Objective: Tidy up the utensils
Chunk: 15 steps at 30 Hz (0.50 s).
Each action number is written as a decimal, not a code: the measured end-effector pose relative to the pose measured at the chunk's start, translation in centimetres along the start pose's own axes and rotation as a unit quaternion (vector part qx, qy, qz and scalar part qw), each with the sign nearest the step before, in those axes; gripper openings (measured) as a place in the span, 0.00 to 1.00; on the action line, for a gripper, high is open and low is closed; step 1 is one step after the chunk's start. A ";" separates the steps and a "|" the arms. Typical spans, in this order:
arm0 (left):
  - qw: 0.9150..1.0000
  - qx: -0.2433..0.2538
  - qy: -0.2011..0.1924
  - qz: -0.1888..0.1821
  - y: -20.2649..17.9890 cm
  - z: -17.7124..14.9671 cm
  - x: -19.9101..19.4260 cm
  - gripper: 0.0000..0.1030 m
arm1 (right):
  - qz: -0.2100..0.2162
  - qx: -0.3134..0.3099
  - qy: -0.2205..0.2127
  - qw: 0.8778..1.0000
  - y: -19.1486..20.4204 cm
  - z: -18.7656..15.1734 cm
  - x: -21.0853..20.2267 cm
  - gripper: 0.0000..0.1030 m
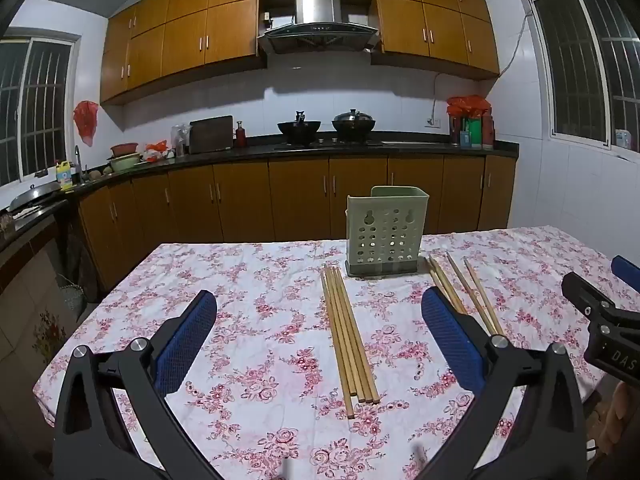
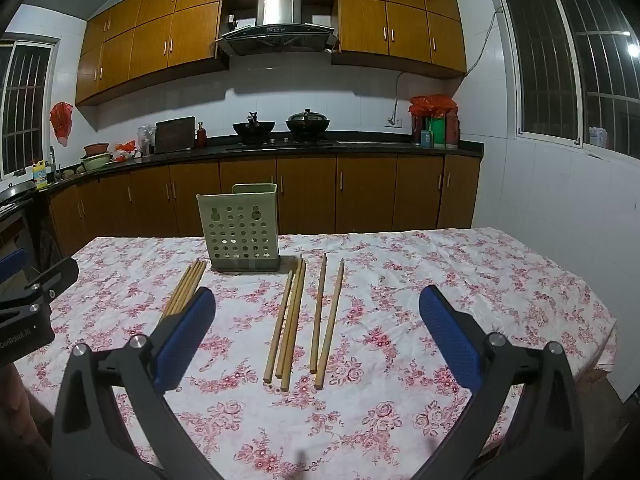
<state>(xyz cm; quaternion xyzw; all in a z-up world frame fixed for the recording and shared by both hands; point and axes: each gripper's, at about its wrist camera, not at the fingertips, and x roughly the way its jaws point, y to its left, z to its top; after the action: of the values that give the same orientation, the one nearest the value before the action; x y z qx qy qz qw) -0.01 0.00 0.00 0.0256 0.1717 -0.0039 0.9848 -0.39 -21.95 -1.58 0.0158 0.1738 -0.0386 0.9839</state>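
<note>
Wooden chopsticks (image 1: pixel 350 336) are laid on the desk (image 1: pixel 248 320) before the green holder (image 1: pixel 386 232), none seen inside; sorting is judged unstarted. Left tongs (image 1: pixel 318 344) and right tongs (image 2: pixel 318 340) are held released, empty.

chopsticks (image 2: pixel 294 320) before holder (image 2: pixel 240 228), on table (image 2: pixel 480 280)
</note>
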 end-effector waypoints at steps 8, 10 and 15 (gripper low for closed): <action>1.000 -0.002 0.002 0.001 0.0 0.1 0.0 0.98 | 0.000 0.000 0.001 1.000 0.0 0.0 0.0 0.96; 1.000 0.000 0.001 0.000 0.0 0.0 0.0 0.98 | 0.000 0.000 0.000 1.000 0.0 0.0 0.0 0.96; 1.000 0.000 0.002 0.000 0.0 0.0 0.0 0.98 | 0.000 0.000 0.001 1.000 0.0 0.0 0.0 0.96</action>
<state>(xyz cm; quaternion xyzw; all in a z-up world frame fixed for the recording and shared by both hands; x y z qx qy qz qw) -0.01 -0.01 0.00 0.0253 0.1736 -0.0041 0.9845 -0.38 -21.93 -1.56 0.0156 0.1744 -0.0386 0.9838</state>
